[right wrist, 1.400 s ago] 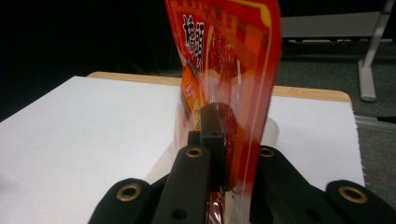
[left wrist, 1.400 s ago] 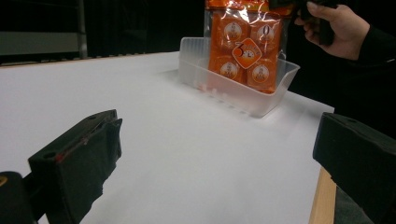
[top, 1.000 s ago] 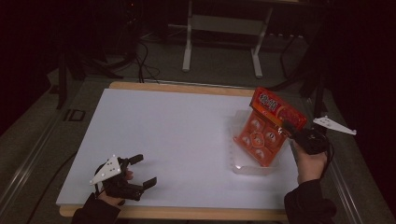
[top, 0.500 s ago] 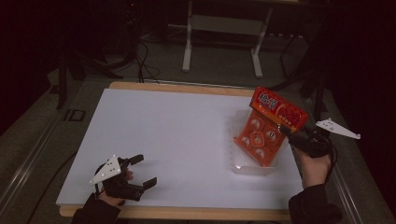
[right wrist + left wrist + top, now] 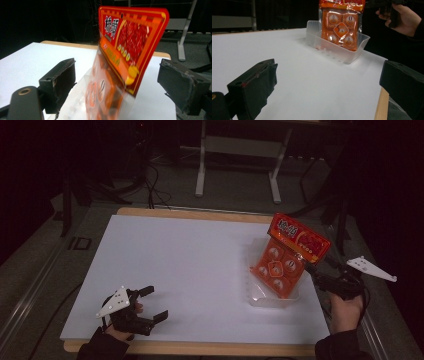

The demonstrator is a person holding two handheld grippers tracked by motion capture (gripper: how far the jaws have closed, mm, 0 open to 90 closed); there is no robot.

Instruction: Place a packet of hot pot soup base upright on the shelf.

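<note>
— Between the wide-apart jaws of the right hand-held gripper (image 5: 117, 82), the orange snack pack (image 5: 289, 257) stands unheld, leaning in the clear tray (image 5: 272, 295) near the counter's (image 5: 175, 265) right edge.

— Risk?

— It may tip out. The left hand-held gripper (image 5: 150, 305), also wide, holds nothing.

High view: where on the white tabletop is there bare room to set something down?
The tabletop is bare from the left hand-held gripper across to the clear tray, and back to the far wooden edge. The right side is crowded: the orange packet stands in the tray, with the right hand-held gripper beside it.
</note>
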